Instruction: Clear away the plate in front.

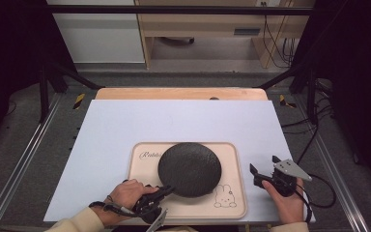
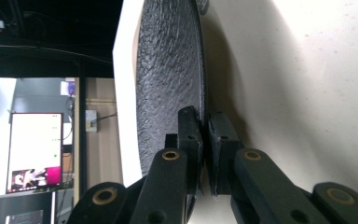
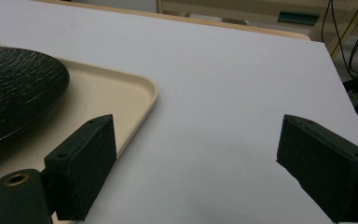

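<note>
At lower centre of the high view, my left gripper (image 1: 166, 190) pinches the dark plate (image 1: 189, 168) by its near rim, on the tray (image 1: 232, 159). It looks stiff, heavy, breakable; I'd keep the rim hold. Right gripper (image 1: 262, 166) gapes, holding nothing.

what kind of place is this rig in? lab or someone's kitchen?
Likely a lab or data-collection workspace, not a kitchen: dark metal framing surrounds the table, loose cables run across the floor, and a lit monitor stands in the left gripper view.

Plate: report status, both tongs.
Left tongs shut on black plate rim. Right tongs open, empty, beside tray. Plate over tray. Nothing in the way.
</note>
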Demonstrator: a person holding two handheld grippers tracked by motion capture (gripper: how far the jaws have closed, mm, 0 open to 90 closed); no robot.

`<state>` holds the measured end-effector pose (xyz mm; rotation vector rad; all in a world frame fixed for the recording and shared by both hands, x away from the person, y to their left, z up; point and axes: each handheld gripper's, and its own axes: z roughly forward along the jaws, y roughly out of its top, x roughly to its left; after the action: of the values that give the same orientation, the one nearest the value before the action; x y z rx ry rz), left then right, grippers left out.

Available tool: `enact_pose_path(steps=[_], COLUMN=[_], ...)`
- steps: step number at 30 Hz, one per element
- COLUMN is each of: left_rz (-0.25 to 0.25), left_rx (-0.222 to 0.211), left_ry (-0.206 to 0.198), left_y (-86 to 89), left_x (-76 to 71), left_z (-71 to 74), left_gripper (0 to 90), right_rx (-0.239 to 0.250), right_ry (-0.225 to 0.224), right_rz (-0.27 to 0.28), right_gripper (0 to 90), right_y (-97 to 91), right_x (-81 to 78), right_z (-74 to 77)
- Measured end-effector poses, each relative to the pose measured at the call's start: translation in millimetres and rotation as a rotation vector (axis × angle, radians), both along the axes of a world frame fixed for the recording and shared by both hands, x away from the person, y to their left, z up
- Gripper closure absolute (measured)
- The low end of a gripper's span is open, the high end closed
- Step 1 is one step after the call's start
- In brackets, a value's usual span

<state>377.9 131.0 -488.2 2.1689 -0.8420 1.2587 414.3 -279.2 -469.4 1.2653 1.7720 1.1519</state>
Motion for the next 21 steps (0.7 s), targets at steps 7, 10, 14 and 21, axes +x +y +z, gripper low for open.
enact_pose_path(steps=[7,10,14,21], left_rz=[0.009,0.010,0.008,0.001], left_rx=[0.018,0.018,0.034,0.030], left_ry=[0.001,0.006,0.011,0.012], left_y=[3.5,3.6,3.2,3.5], left_x=[0.2,0.2,-1.5,-3.6], left_z=[-2.5,-2.5,-7.2,-7.2], left_gripper=[84.9,84.7,83.7,82.0], right_rx=[-0.001,-0.003,-0.003,-0.004], right_ry=[0.000,-0.001,0.000,0.001], right_rz=[0.001,0.000,0.000,0.001], right_gripper=[11.8,11.8,11.8,11.8], right_y=[0.0,0.2,0.3,0.2], right_x=[0.1,0.4,0.3,0.3], right_z=[-0.1,-0.3,-0.4,-0.4])
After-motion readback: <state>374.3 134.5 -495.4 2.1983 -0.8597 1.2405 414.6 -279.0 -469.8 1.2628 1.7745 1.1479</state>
